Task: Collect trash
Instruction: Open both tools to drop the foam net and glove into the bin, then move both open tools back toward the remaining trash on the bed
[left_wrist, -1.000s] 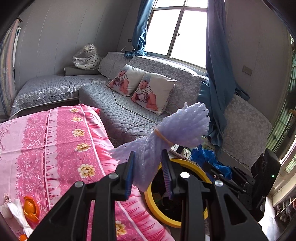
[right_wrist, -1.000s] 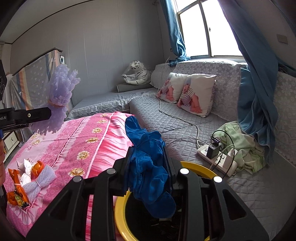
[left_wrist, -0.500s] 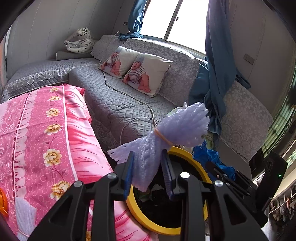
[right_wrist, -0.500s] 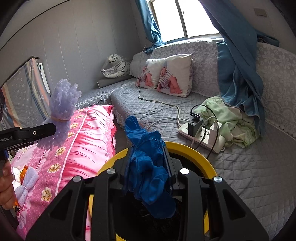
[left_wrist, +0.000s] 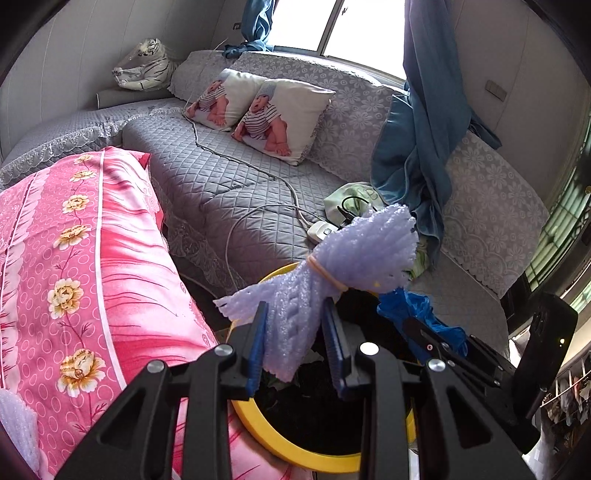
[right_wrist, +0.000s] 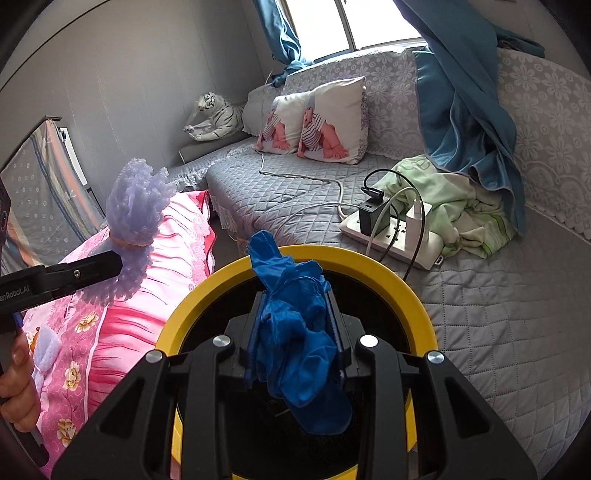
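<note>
My left gripper (left_wrist: 295, 325) is shut on a lilac foam net bundle (left_wrist: 354, 251) tied with a rubber band, held over the near rim of the yellow-rimmed black bin (left_wrist: 291, 443). The bundle also shows in the right wrist view (right_wrist: 136, 218), left of the bin. My right gripper (right_wrist: 295, 314) is shut on a crumpled blue plastic bag (right_wrist: 295, 347), held above the bin's opening; the yellow rim (right_wrist: 369, 266) circles it. The blue bag also shows in the left wrist view (left_wrist: 417, 310).
A pink flowered cover (left_wrist: 74, 258) lies left of the bin, with foam scraps (right_wrist: 46, 347) on it. A grey quilted sofa (left_wrist: 229, 184) holds cushions, a power strip (right_wrist: 391, 229) with cables, and a green cloth (right_wrist: 454, 206). Blue curtains (left_wrist: 424, 129) hang behind.
Both grippers have moved forward and down toward the bin, each still holding its item. The bin's rim now fills more of both views.
</note>
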